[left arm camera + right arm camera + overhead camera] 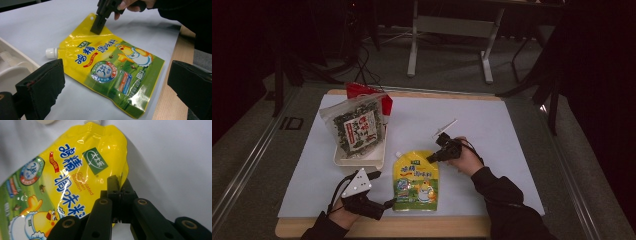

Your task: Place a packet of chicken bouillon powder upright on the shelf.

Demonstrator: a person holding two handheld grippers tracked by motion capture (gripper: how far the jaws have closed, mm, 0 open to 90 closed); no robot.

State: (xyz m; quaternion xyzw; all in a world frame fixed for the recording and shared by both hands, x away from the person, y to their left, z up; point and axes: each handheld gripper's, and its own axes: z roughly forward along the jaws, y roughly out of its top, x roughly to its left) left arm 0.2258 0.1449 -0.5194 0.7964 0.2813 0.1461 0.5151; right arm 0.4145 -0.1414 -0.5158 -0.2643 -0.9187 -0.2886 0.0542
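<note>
A yellow spouted pouch (416, 180) printed with a cartoon chick lies flat on the white sheet near the table's front. My right gripper (432, 159) is shut on the pouch's upper right edge; in the right gripper view its jaws (121, 186) pinch the rim of the pouch (75, 170). My left gripper (384, 204) stands open at the pouch's lower left corner. In the left gripper view its jaws are spread wide on either side of the pouch (110, 70), and the right gripper (98, 25) clamps the far edge.
A white tray (357, 159) at the left holds a seaweed bag (356, 127) standing up, with a red packet (362, 90) behind it. The wooden table edge (412, 227) runs just in front of the pouch. Table legs stand on the floor beyond.
</note>
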